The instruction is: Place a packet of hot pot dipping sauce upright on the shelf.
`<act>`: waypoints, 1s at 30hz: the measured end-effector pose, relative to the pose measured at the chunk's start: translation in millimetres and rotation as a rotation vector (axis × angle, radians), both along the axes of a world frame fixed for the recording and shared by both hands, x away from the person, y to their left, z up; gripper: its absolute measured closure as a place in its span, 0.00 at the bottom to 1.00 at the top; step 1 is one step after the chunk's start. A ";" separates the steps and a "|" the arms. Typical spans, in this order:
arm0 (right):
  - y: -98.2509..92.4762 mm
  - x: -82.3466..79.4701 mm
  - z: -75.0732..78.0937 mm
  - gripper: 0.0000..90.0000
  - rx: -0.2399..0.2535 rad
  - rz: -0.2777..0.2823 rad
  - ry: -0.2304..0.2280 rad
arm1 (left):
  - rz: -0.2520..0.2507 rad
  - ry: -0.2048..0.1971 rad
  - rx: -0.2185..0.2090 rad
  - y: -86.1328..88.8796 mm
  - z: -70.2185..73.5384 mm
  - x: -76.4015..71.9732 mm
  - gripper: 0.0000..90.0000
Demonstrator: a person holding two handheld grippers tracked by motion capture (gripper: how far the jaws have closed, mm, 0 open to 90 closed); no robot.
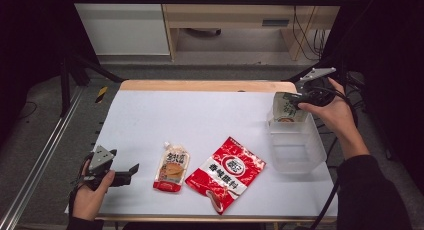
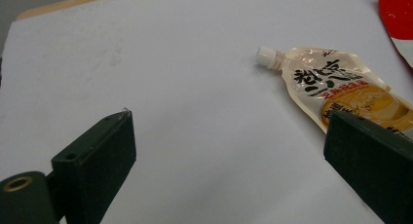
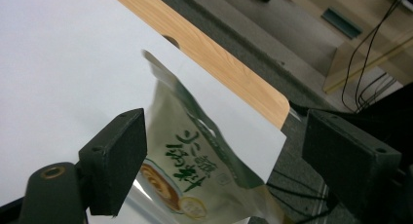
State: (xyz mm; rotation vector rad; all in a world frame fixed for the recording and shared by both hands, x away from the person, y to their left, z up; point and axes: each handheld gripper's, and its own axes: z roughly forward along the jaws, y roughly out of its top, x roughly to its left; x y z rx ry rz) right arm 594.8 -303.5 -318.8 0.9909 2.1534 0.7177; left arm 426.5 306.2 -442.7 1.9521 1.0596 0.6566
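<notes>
1. The right gripper (image 1: 298,96) is up over the far end of the clear plastic bin (image 1: 315,151), which I'll use as the anchor for everything here.
2. Its jaws are spread wide. In the right gripper view the green-and-silver pouch (image 3: 195,160) sits between them, close against the one jaw and well clear of the other, so they aren't pinching it.
3. In the high view that same pouch (image 1: 287,109) stands tilted at the bin's far end, lower edge down at the rim.
4. The left gripper (image 1: 131,171) is way off to the left of the bin, near the table's front edge, resting low in the left hand (image 1: 90,195). Jaws are spread, with nothing between them but bare white table (image 1: 200,115).
5. Between that gripper and the bin lie two flat packs: a spouted sauce pouch (image 1: 171,167), and a red-and-white bag (image 1: 227,172) that's closer to the bin.
</notes>
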 end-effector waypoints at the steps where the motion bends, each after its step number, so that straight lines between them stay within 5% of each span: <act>1: 1.8 -4.5 3.7 0.19 0.001 0.009 -0.010 | -0.002 0.000 0.000 -0.7 0.0 -0.1 0.05; 13: 41.3 -52.6 29.1 0.15 0.040 0.132 -0.097 | -0.031 0.012 0.021 -5.7 0.3 -1.1 0.05; 22: 99.3 -78.4 19.1 0.19 0.075 0.249 -0.070 | -0.064 0.013 0.032 -13.5 -0.6 -2.4 0.05; 30: 164.1 -96.1 -4.8 0.26 0.111 0.347 -0.018 | -0.090 0.012 0.052 -23.3 -2.1 -4.4 0.05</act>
